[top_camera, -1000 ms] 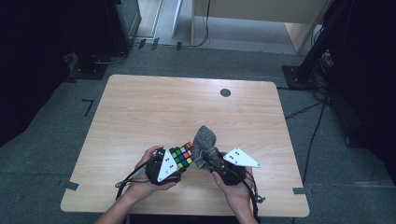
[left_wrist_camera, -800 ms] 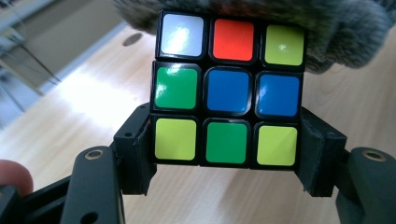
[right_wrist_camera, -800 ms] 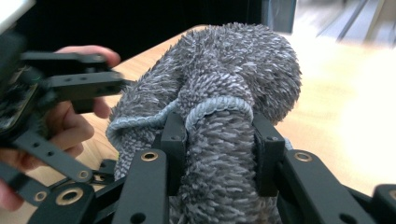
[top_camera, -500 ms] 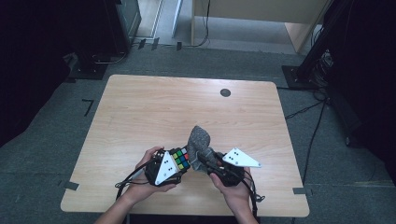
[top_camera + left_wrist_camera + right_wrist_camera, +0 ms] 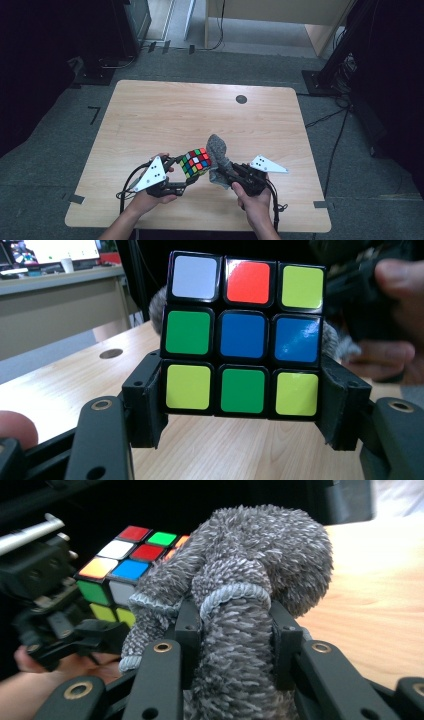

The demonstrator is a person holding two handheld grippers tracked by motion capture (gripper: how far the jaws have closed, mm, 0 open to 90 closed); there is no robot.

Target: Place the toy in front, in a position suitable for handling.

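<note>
Scrambled puzzle cube [image 5: 195, 162] touching bunched grey fuzzy cloth [image 5: 218, 148], both held aloft.

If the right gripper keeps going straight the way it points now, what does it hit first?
Most likely the cube. The right gripper, its fingers shut on the grey cloth, points toward the cube held in the left gripper. The cloth's bunched end would touch first; the gap looks small, though depth is unclear.
</note>
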